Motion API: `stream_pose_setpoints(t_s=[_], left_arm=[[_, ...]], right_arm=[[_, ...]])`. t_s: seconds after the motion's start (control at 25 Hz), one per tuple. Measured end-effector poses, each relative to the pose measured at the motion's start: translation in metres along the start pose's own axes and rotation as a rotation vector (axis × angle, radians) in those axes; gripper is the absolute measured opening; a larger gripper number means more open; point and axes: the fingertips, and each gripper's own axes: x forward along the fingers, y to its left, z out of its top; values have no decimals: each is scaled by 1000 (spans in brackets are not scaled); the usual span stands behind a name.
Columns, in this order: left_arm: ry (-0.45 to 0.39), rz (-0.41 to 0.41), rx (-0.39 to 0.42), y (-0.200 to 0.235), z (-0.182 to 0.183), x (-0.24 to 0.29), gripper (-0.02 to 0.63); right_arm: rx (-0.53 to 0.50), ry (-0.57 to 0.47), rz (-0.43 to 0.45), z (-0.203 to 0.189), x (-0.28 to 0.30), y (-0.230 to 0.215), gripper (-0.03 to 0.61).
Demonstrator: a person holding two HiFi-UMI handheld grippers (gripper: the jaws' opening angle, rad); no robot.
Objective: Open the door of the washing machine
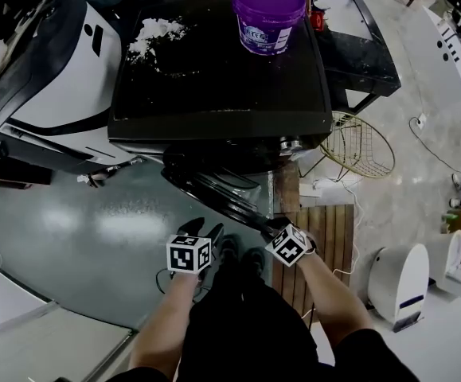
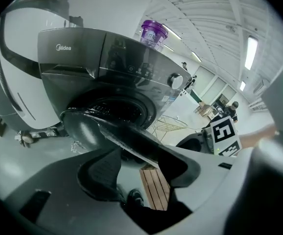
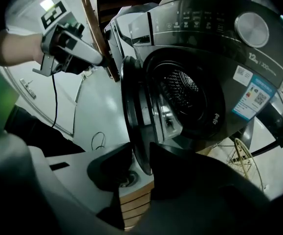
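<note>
- My right tongs (image 3: 140, 166) are nearly closed, pinched on the lower rim of the door (image 3: 131, 106).
- My left tongs (image 2: 139, 169) stand about half open. The door's rim runs between the jaws, close to the right one, with floor showing between it and the left pad (image 2: 102, 173), so there is no grip there.
- The door stands swung well out from the washer (image 1: 214, 94) toward me, and the drum (image 3: 187, 94) shows open behind it.
- In the head view both tongs point steeply down in front of the washer, side by side, the right one at the door's outer end.
- A purple tub (image 1: 268, 14) sits on the washer's top at the far right; white powder (image 1: 154, 34) lies at the far left.
- Wooden slats (image 1: 322, 245) lie on the floor under my right arm, and a wire basket (image 1: 361, 146) stands right of the washer.
</note>
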Motion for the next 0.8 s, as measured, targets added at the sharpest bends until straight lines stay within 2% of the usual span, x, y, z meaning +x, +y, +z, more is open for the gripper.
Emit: stream_pose_setpoints(t_s=[0.32,0.6,0.8], left_arm=[[-10,55,-50,3,-21,-5,237],[13,211,47,25,-45,-29,161],[25,192,-25,45,-68,-38,112]], right_arm=[[128,-82,0,-26,-32,6,126],[171,-155,31,-15,-69,35,124],[178,-167,7,-2,-83,44,123]])
